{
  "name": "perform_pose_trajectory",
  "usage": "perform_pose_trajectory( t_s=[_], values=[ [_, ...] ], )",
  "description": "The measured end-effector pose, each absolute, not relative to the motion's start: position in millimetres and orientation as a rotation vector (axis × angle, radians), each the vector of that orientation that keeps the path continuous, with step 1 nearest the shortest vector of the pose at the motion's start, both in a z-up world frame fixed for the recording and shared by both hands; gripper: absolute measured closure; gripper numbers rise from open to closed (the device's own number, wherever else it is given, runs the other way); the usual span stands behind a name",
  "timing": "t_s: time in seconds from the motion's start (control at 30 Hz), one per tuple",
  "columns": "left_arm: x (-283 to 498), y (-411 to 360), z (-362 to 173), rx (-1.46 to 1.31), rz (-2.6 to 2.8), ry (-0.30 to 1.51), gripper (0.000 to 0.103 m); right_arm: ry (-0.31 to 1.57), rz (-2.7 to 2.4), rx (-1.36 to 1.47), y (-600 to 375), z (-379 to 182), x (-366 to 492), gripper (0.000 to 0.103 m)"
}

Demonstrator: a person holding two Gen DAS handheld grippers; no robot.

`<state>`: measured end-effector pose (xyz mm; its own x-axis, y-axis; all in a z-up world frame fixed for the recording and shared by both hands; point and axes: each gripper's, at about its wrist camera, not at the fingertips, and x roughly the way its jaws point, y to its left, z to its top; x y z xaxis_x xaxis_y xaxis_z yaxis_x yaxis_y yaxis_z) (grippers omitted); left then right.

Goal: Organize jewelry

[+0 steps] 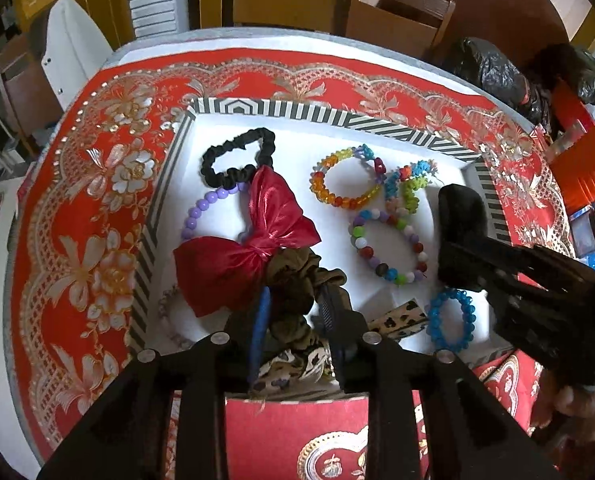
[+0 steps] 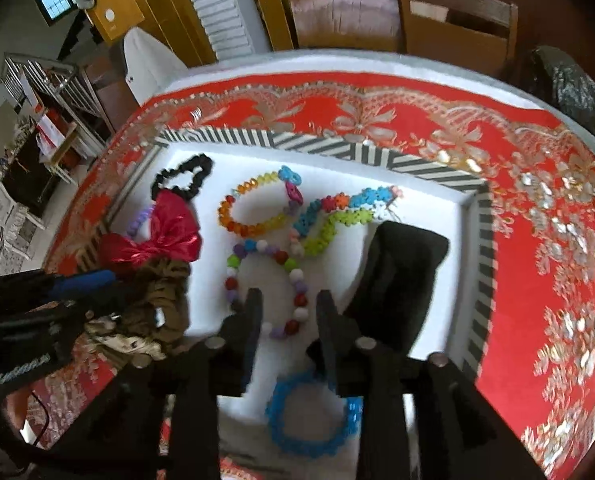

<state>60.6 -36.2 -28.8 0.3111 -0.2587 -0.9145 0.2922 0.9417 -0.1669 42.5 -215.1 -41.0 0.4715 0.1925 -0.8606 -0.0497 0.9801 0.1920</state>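
Most bracelets lay sorted in the striped tray; the left tool, fingers apart, straddled the olive scrunchie, while the right tool hung parted, empty, over the mixed-bead bracelet.

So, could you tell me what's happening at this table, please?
A person is sorting jewelry in a striped tray using two handheld grippers. The left gripper sits over an olive scrunchie, fabric between its fingers. The right gripper hangs open above the tray floor, between a multicolored bead bracelet and a blue bracelet.
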Motion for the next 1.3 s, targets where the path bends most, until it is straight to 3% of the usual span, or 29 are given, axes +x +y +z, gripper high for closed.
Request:
perform_pose_trajectory(
  t_s=[0.2,0.53,1.3],
  values=[
    [43.6,-37.3,-9.9,0.061,-0.365,1.152,0.09,0.996,0.101,0.167,-219.1,-12.1,8.1,0.063],
    [6.1,-37.1,26.7,0.116,-0.352,1.034,0.09,0.89,0.006,0.196,-218.9,23.3,-49.8,0.043],
    [-50.9,-14.0,80.3,0.143,-0.305,0.866,0.09,0.775,-0.064,0.188,-191.8,67.0,-115.2,0.034]
  ],
)
